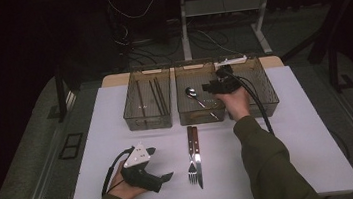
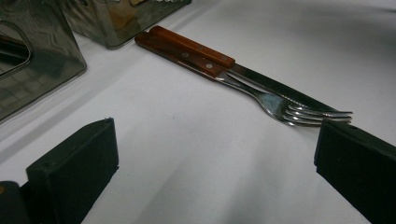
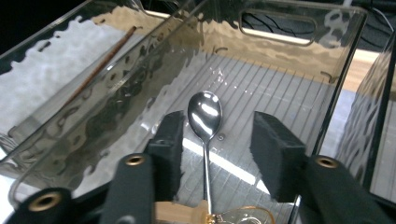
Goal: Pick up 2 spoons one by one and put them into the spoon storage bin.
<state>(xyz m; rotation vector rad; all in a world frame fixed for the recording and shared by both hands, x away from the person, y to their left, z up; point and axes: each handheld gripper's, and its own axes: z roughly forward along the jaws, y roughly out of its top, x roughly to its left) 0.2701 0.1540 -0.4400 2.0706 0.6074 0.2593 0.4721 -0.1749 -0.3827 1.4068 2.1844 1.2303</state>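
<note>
One shiny steel spoon (image 3: 204,114) lies on the ribbed floor of the middle clear plastic bin (image 3: 299,28); the right hand-held gripper (image 3: 212,140) stands released astride its stem, pads not touching. The high view alone shows three bins in a row on the white tabletop (image 1: 309,134). The left hand-held gripper (image 2: 215,163), jaws wide apart, rests near a wooden-handled fork (image 2: 261,95) and knife (image 2: 196,46) lying side by side.

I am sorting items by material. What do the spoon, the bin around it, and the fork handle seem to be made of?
Spoon: polished metal, probably steel; mirror-like bowl.
Bin: clear, slightly smoky plastic; see-through wavy walls, cut-out handle.
Fork handle: reddish-brown wood, apparently varnished, with metal rivets.
</note>
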